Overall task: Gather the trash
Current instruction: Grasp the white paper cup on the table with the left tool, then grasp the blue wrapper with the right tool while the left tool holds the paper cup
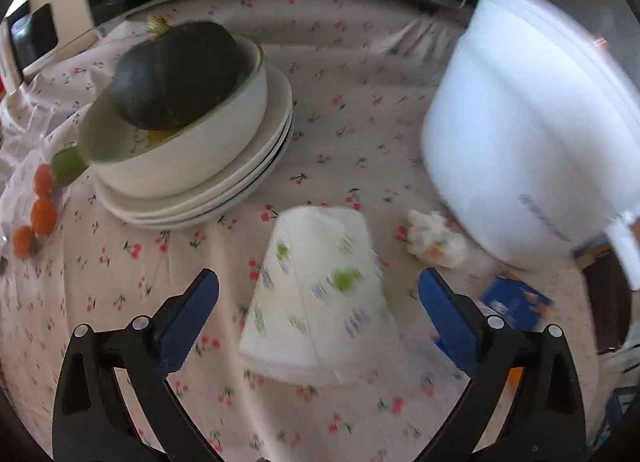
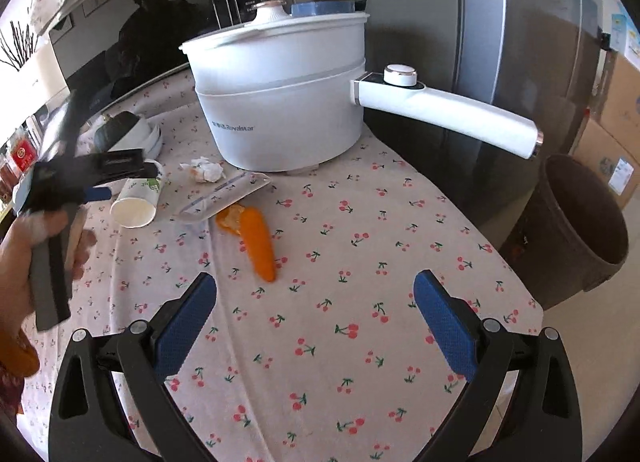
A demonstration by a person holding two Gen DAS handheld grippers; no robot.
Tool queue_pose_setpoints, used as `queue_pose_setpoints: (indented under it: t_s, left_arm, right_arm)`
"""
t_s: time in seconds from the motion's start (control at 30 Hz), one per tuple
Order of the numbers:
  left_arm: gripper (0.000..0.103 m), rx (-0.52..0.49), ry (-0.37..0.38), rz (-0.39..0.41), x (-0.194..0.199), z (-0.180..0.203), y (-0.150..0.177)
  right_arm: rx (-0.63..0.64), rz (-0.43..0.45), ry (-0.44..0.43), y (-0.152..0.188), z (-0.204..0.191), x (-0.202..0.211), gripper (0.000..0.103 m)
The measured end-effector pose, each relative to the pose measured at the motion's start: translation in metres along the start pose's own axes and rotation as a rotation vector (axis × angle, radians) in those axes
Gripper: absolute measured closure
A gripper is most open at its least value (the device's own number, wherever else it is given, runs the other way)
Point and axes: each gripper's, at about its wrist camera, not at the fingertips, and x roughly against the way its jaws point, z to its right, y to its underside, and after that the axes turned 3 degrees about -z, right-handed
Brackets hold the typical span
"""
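A printed paper cup (image 1: pixel 320 294) lies on its side on the cherry-print tablecloth. My left gripper (image 1: pixel 318 276) is open over it, one blue finger on each side with gaps. A crumpled tissue (image 1: pixel 436 238) and a blue wrapper (image 1: pixel 516 302) lie to its right. The right wrist view shows the same cup (image 2: pixel 138 202), the tissue (image 2: pixel 204 170), a clear plastic wrapper (image 2: pixel 224 198) and orange peel (image 2: pixel 260 250). My right gripper (image 2: pixel 315 278) is open above bare cloth, just short of the peel. A hand holds the left gripper (image 2: pixel 124 182) at the cup.
A white electric pot (image 2: pixel 280 110) with a long handle stands at the back. A bowl (image 1: pixel 180 158) holding a dark squash sits on stacked plates. Small oranges (image 1: pixel 42 214) lie at the left edge. A dark bin (image 2: pixel 552 246) stands on the floor beyond the table's right edge.
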Motion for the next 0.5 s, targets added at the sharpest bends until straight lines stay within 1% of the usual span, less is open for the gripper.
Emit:
queue_pose_setpoints:
  t_s: [0.07,0.1,0.17,0.2,0.27,0.33,0.4,0.47,0.5]
  left_arm:
    - [0.007,-0.015,-0.048,-0.039,-0.012,0.004,-0.005]
    - [0.01,-0.027,-0.059,-0.051,-0.017,0.004,-0.005]
    - [0.036,-0.061,-0.037,-0.071,-0.021,0.004,-0.001]
    - [0.041,-0.084,-0.016,-0.092,-0.022,0.003,0.004]
    - [0.042,-0.098,-0.001,-0.076,-0.015,-0.001,0.013]
    - [0.043,-0.099,0.036,-0.035,0.001,-0.012,0.027]
    - [0.043,-0.079,0.089,-0.006,0.02,-0.026,0.043]
    - [0.043,-0.061,0.136,0.017,0.044,-0.041,0.064]
    - [0.043,-0.042,0.171,0.036,0.06,-0.051,0.079]
  right_arm:
    - [0.003,-0.011,-0.009,-0.002,-0.001,-0.006,0.007]
    - [0.004,-0.016,-0.015,-0.003,-0.002,-0.009,0.007]
    - [0.005,-0.026,-0.029,-0.004,-0.003,-0.015,0.007]
    - [0.005,-0.033,-0.037,-0.005,-0.004,-0.019,0.007]
    - [0.001,-0.048,-0.055,-0.008,-0.006,-0.026,0.007]
    - [0.0,-0.059,-0.08,-0.013,-0.01,-0.032,0.007]
    - [0.002,-0.07,-0.116,-0.022,-0.017,-0.038,0.007]
    - [-0.01,-0.082,-0.152,-0.034,-0.024,-0.044,0.007]
    - [-0.021,-0.091,-0.175,-0.04,-0.028,-0.047,0.007]
